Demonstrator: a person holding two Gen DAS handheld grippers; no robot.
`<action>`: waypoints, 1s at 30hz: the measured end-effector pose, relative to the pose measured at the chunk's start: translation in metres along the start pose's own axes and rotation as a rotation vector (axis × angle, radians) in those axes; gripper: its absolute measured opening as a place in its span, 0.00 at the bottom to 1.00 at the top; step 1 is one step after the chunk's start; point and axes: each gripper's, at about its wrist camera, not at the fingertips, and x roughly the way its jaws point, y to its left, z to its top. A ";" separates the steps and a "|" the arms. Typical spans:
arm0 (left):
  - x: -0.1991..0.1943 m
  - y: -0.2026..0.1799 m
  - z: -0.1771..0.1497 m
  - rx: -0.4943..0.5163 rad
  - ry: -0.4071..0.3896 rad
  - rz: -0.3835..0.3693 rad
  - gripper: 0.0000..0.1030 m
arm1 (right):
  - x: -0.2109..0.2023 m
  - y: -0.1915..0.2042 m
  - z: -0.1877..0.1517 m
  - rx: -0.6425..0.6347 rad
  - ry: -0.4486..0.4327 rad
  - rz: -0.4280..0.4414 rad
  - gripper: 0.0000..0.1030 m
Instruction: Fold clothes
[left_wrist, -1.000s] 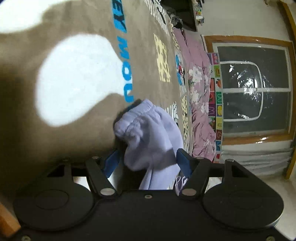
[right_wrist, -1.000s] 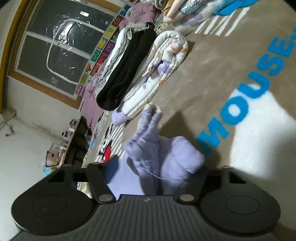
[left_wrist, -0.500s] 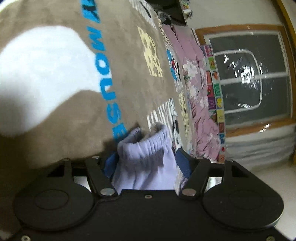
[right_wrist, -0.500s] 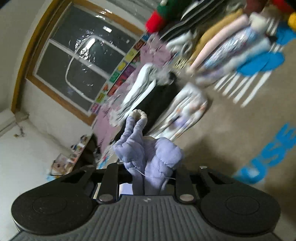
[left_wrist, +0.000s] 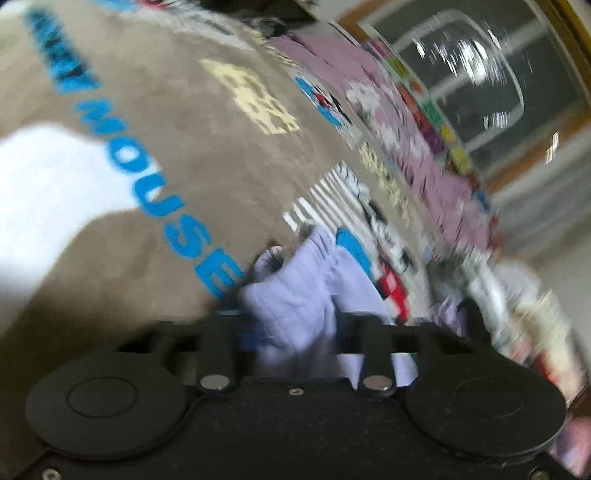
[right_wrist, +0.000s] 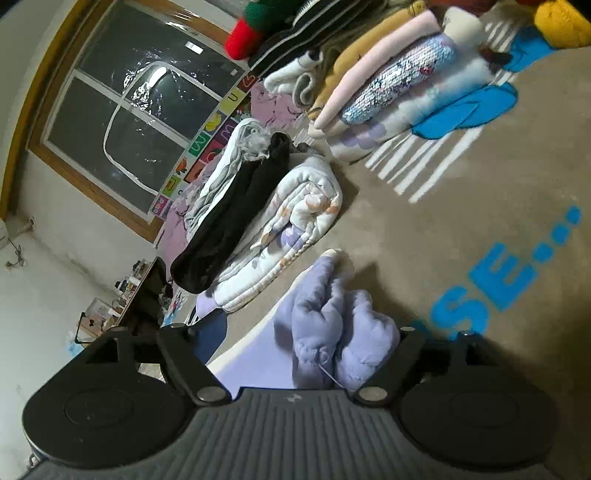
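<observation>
The garment (right_wrist: 332, 325) is pale lavender, the blanket (right_wrist: 480, 206) beneath it taupe with bright blue lettering and white stripes, the folded quilt (right_wrist: 295, 221) white with pastel floral print.

Bunched lavender garment (right_wrist: 332, 325) lies crumpled, perhaps partly lifted.

Indoor light, moderate; window (right_wrist: 122, 122) dark with specular glare. Left wrist view: heavy motion smear, worst far right. Right wrist view: sharp, fisheye bending at edges, soft shadow beside lavender garment (right_wrist: 332, 325).
</observation>
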 end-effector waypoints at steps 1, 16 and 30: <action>0.003 -0.004 0.000 0.041 -0.002 0.008 0.22 | 0.003 -0.002 0.001 0.009 0.003 0.010 0.62; 0.039 -0.031 0.060 0.192 -0.088 -0.075 0.20 | 0.010 0.032 0.037 -0.077 -0.070 0.141 0.28; 0.048 -0.044 0.084 0.363 -0.047 0.073 0.44 | 0.014 0.015 0.046 -0.239 -0.017 -0.083 0.66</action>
